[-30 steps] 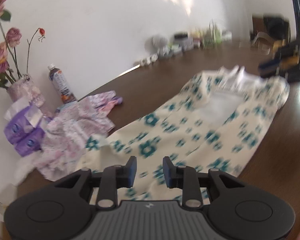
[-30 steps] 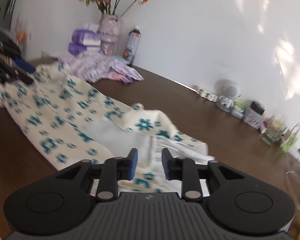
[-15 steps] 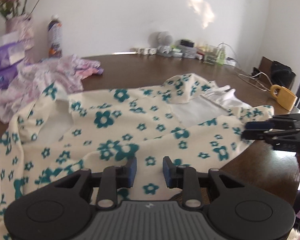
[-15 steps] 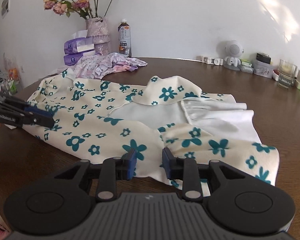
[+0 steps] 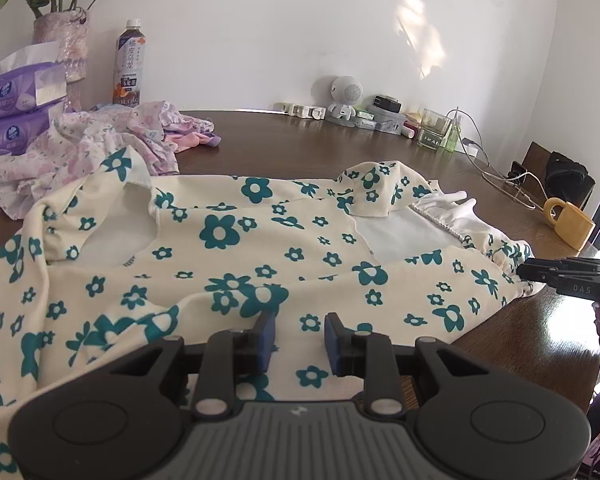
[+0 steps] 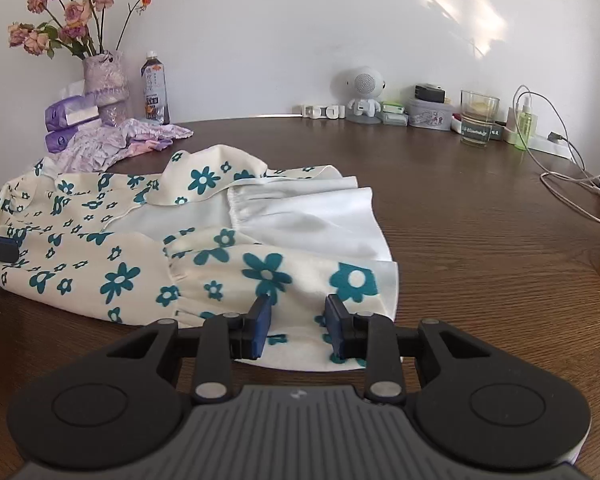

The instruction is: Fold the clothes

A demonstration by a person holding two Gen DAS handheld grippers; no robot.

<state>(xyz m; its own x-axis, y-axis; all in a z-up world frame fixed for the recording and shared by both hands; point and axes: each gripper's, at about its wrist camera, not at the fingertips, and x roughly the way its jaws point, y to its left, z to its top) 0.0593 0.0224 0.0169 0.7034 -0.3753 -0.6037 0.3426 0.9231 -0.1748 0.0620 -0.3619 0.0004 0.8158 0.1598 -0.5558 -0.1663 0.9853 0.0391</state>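
Right, both sets of jaws spread, empty: left gripper (image 5: 299, 338) and right gripper (image 6: 299, 322) over the floral garment's (image 5: 236, 256) near edge; pinch both layers evenly before lifting.

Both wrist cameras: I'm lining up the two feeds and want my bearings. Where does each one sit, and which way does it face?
Left wrist: on the left gripper, jaws open, low over the floral dress, facing its white-lined hem end; the right gripper enters at the right edge.
Right wrist: on the right gripper, jaws open, at the hem end, facing the table and wall.
Shared: dress, vase, bottle, speaker figurine.
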